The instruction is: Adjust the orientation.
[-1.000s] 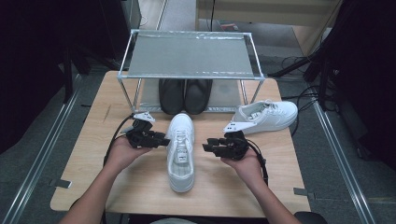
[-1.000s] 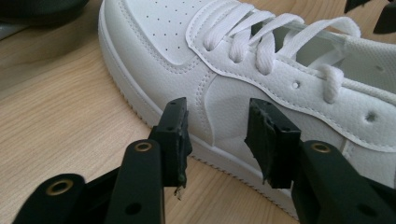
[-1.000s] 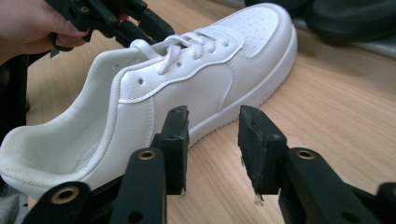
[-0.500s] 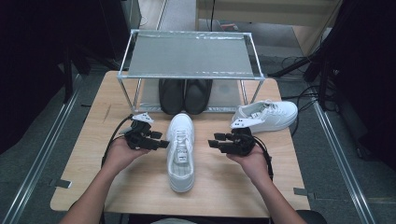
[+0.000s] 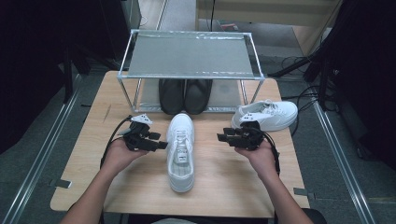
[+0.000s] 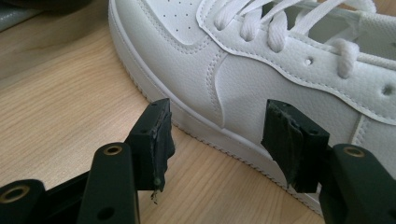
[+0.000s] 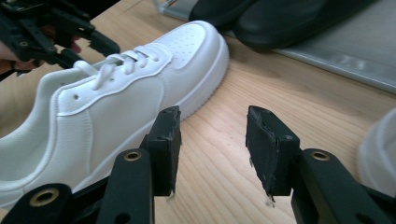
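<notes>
Right gripper (image 5: 223, 138) has backed off the centre-frame white sneaker (image 5: 180, 151); left gripper (image 5: 161, 145) stays beside it, fingers apart on both.

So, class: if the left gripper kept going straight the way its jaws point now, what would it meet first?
Most likely the side of the white sneaker in the middle of the table. In the left gripper view, the left gripper has its open jaws aimed at the sneaker's side wall and sole edge, with nothing between them. The remaining gap looks small, though depth is unclear.
</notes>
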The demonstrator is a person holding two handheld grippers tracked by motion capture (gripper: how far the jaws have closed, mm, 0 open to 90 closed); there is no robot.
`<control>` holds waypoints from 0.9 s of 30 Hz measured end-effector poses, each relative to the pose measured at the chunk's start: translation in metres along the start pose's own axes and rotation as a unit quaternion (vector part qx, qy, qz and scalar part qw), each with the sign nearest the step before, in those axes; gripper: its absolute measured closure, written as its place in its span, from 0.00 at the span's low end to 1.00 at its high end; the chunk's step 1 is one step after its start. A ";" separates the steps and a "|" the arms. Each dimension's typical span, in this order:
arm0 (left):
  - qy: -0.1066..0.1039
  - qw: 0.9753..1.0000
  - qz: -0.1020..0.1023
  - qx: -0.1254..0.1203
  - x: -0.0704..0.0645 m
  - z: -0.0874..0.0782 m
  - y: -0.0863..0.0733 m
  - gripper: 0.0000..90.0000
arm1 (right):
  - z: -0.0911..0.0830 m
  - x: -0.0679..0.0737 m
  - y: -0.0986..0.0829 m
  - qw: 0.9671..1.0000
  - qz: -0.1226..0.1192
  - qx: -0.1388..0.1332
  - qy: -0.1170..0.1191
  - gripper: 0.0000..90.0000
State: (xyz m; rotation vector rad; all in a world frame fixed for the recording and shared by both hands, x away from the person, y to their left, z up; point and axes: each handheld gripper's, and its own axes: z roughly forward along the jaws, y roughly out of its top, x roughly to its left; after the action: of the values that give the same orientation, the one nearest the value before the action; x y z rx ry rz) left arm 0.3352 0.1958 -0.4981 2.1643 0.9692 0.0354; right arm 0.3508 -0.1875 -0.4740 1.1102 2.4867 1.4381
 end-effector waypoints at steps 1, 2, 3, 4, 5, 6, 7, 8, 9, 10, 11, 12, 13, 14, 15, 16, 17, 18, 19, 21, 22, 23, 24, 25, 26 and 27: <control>0.001 1.000 0.000 0.002 0.000 0.000 -0.001 0.47 | -0.001 -0.002 0.000 1.000 0.002 -0.002 -0.001 0.62; 0.002 1.000 -0.001 0.003 -0.001 0.000 -0.001 0.47 | -0.002 -0.004 0.001 1.000 0.004 -0.002 -0.002 0.62; 0.002 1.000 -0.001 0.002 -0.001 0.000 -0.002 0.47 | -0.003 -0.006 0.001 1.000 0.005 -0.001 -0.005 0.62; 0.002 1.000 -0.002 0.002 -0.001 -0.001 -0.002 0.47 | -0.004 -0.007 0.002 1.000 0.005 -0.002 -0.008 0.62; 0.003 1.000 -0.001 0.002 -0.001 -0.002 -0.003 0.47 | -0.005 -0.009 0.003 1.000 0.005 -0.001 -0.010 0.63; 0.004 1.000 -0.002 0.001 -0.001 -0.002 -0.004 0.47 | -0.007 -0.011 0.004 1.000 0.006 -0.001 -0.013 0.63; 0.004 1.000 -0.004 0.001 -0.001 -0.003 -0.004 0.47 | -0.008 -0.013 0.005 1.000 0.007 -0.002 -0.016 0.63; 0.005 1.000 -0.005 0.000 -0.001 -0.003 -0.005 0.47 | -0.009 -0.014 0.006 1.000 0.006 -0.001 -0.019 0.63; 0.005 1.000 -0.005 0.000 -0.001 -0.004 -0.006 0.47 | -0.011 -0.016 0.007 1.000 0.004 -0.002 -0.024 0.63; 0.006 1.000 -0.006 0.000 -0.001 -0.004 -0.007 0.47 | -0.013 -0.018 0.008 1.000 0.007 -0.004 -0.028 0.63; 0.007 1.000 -0.006 0.003 -0.001 -0.004 -0.007 0.47 | -0.015 -0.021 0.008 0.999 0.012 -0.006 -0.030 0.63; 0.008 1.000 -0.006 0.002 -0.001 -0.004 -0.008 0.47 | -0.017 -0.024 0.009 0.999 0.016 -0.006 -0.032 0.63; 0.010 1.000 -0.005 0.005 -0.001 -0.005 -0.009 0.47 | -0.019 -0.026 0.010 0.999 0.018 -0.005 -0.037 0.63; 0.011 1.000 -0.006 0.003 -0.001 -0.006 -0.010 0.47 | -0.021 -0.029 0.011 0.999 0.020 -0.006 -0.041 0.63; 0.013 1.000 -0.007 0.002 -0.002 -0.007 -0.011 0.47 | -0.023 -0.032 0.012 0.999 0.024 -0.008 -0.042 0.63; 0.011 1.000 -0.009 0.001 -0.001 -0.007 -0.012 0.47 | -0.025 -0.035 0.013 0.999 0.027 -0.010 -0.043 0.64; 0.012 1.000 -0.012 0.000 -0.002 -0.008 -0.013 0.47 | -0.026 -0.037 0.014 0.998 0.028 -0.012 -0.046 0.64; 0.012 1.000 -0.010 0.001 -0.001 -0.009 -0.014 0.47 | -0.027 -0.040 0.015 0.998 0.029 -0.014 -0.047 0.64; 0.012 1.000 -0.012 0.001 -0.001 -0.009 -0.015 0.47 | -0.028 -0.043 0.015 0.998 0.033 -0.015 -0.048 0.64; 0.014 1.000 -0.014 0.003 -0.001 -0.009 -0.016 0.47 | -0.030 -0.051 0.019 0.998 0.035 -0.006 -0.056 0.64; 0.016 1.000 -0.014 0.003 -0.001 -0.010 -0.017 0.47 | -0.030 -0.051 0.019 0.998 0.035 -0.006 -0.056 0.64; 0.016 1.000 -0.015 0.003 -0.001 -0.011 -0.018 0.47 | -0.032 -0.054 0.020 0.998 0.040 -0.008 -0.057 0.64; 0.016 1.000 -0.017 0.002 -0.001 -0.011 -0.019 0.47 | -0.033 -0.056 0.021 0.997 0.041 -0.011 -0.060 0.65; 0.016 1.000 -0.018 0.002 -0.001 -0.011 -0.019 0.47 | -0.037 -0.060 0.023 0.997 0.047 -0.018 -0.062 0.64; 0.018 1.000 -0.017 0.005 -0.001 -0.011 -0.020 0.47 | -0.037 -0.060 0.023 0.997 0.047 -0.018 -0.062 0.64; 0.020 1.000 -0.018 0.004 -0.001 -0.011 -0.020 0.47 | -0.038 -0.062 0.024 0.997 0.049 -0.017 -0.064 0.64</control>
State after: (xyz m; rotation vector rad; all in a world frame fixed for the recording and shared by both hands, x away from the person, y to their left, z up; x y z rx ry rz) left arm 0.3184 0.2113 -0.5028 2.1614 1.0314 0.0574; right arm 0.3948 -0.2464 -0.4519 1.2912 2.3421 1.3802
